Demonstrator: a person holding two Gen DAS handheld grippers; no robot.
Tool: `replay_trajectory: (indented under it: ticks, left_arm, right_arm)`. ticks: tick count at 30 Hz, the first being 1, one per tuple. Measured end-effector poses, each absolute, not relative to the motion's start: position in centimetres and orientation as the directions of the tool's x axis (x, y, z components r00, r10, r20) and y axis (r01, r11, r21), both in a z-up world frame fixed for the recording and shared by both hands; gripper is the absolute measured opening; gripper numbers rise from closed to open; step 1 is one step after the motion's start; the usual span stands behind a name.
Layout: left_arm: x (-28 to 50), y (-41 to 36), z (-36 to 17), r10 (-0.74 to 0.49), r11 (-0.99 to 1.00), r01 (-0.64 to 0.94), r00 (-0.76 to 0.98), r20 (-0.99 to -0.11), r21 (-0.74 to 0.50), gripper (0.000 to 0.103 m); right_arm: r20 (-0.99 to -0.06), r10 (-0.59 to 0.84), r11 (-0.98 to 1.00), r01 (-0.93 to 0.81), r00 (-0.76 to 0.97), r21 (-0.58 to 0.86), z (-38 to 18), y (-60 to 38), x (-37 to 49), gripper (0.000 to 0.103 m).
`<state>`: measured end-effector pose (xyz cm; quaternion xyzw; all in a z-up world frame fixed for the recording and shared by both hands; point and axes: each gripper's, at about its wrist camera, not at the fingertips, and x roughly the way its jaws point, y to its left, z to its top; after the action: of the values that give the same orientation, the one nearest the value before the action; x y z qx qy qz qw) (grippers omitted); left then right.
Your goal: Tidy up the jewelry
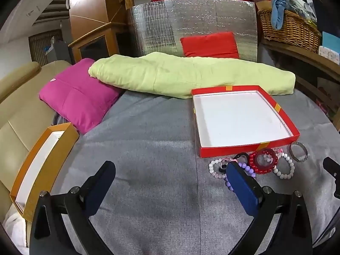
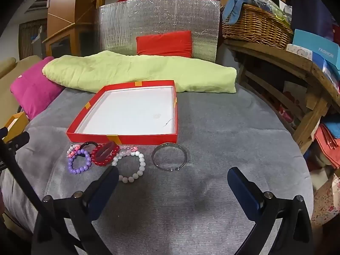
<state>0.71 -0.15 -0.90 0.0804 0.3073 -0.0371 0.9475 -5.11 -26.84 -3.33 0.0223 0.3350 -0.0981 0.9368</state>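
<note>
Nearest in the left wrist view: left gripper [image 1: 170, 172], jaws spread wide, nothing between them, hovering over grey cloth [image 1: 148, 148]. Likewise in the right wrist view: right gripper [image 2: 173, 175], jaws wide apart, holding nothing, above the same cloth.

Just beyond the fingertips, a cluster of jewelry lying on the cloth, close along the near wall of the red box [image 2: 89, 136]. From the right wrist view, left to right: purple bead bracelet [image 2: 73, 166], red bead bracelet [image 2: 96, 161] with a dark red bangle [image 2: 102, 148] resting on it, white bead bracelet [image 2: 141, 165] partly hidden behind the left finger, then silver bangle [image 2: 169, 156] a little apart on the right, open end toward the camera. Pinkish beads [image 2: 128, 148] and a black band [image 2: 90, 143] tucked against the box wall behind the cluster; details too small to tell.

Further back, the red box lying open, white inside, nothing in it. Off at the left edge, an orange box [image 1: 72, 135], also open with a white lining.

Behind the red box, a rolled light green blanket [image 2: 127, 72] across the cloth, a magenta cushion [image 1: 76, 99] at its left end. Farthest, a red cushion [image 2: 164, 43] against a silver foil panel [image 2: 148, 14], and a wicker basket [image 2: 255, 27] on a wooden shelf to the right.
</note>
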Motion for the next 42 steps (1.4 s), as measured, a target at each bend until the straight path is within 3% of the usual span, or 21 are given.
replay_trajectory:
  ticks: [30, 40, 42]
  left_arm:
    - [0.9, -0.2, -0.9, -0.005, 0.983, 0.113, 0.81, -0.587, 0.146, 0.103]
    - [1.0, -0.3, -1.1, -0.032, 0.979, 0.146, 0.798, -0.602, 0.141, 0.103]
    - [1.0, -0.4, -1.2, -0.055, 0.977, 0.169, 0.791, -0.609, 0.131, 0.103]
  right_arm:
    - [-0.635, -0.143, 0.985, 0.172, 0.759, -0.016, -3.4, -25.5, -4.5, 0.103]
    - [-0.642, -0.083, 0.993, 0.12, 0.762, 0.015, -3.8, -26.0, -4.8, 0.103]
    - [-0.647, -0.054, 0.995, 0.098, 0.761, 0.033, -3.9, -26.3, -4.9, 0.099]
